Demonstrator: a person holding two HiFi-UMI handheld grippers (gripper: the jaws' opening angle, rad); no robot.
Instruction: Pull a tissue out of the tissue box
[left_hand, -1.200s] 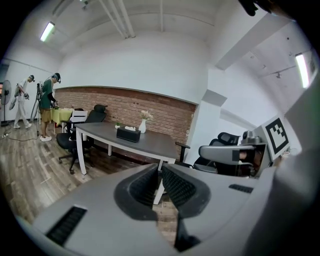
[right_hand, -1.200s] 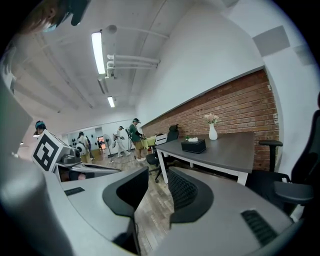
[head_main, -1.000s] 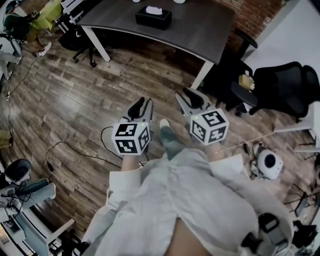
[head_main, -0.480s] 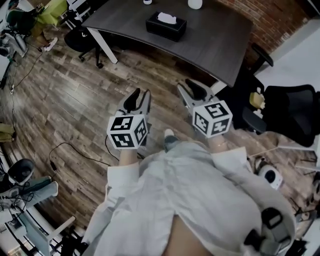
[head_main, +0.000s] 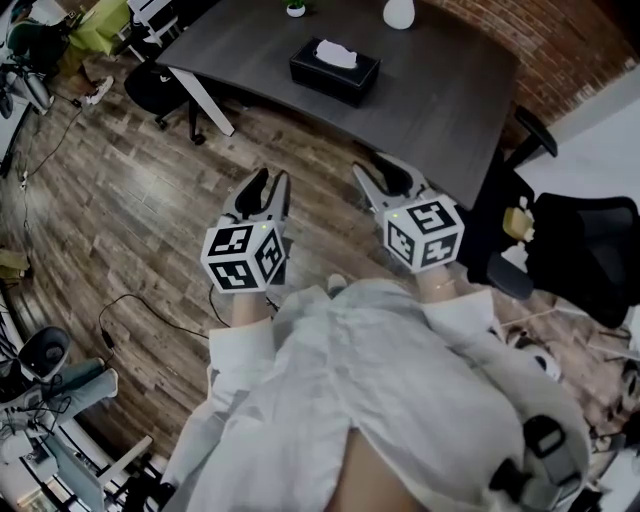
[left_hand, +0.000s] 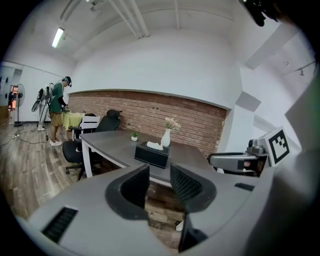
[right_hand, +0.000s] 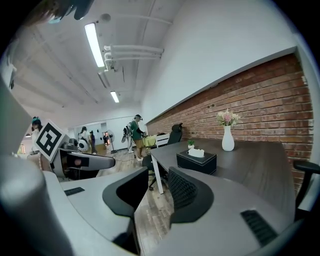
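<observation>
A black tissue box with a white tissue poking from its top stands on a dark grey desk, well ahead of both grippers. It also appears in the left gripper view as the tissue box and in the right gripper view as the tissue box. My left gripper hovers over the wooden floor short of the desk; its jaws have just been opening and nothing is between them. My right gripper is level with it near the desk's front edge, open and empty.
A white vase and a small potted plant stand behind the box. Black office chairs sit at the right and at the desk's left end. A cable lies on the floor. A person stands far off.
Both grippers have travelled forward toward the desk, and the desk and tissue box now sit lower and closer in the head view. The left jaws stand a little wider apart.
</observation>
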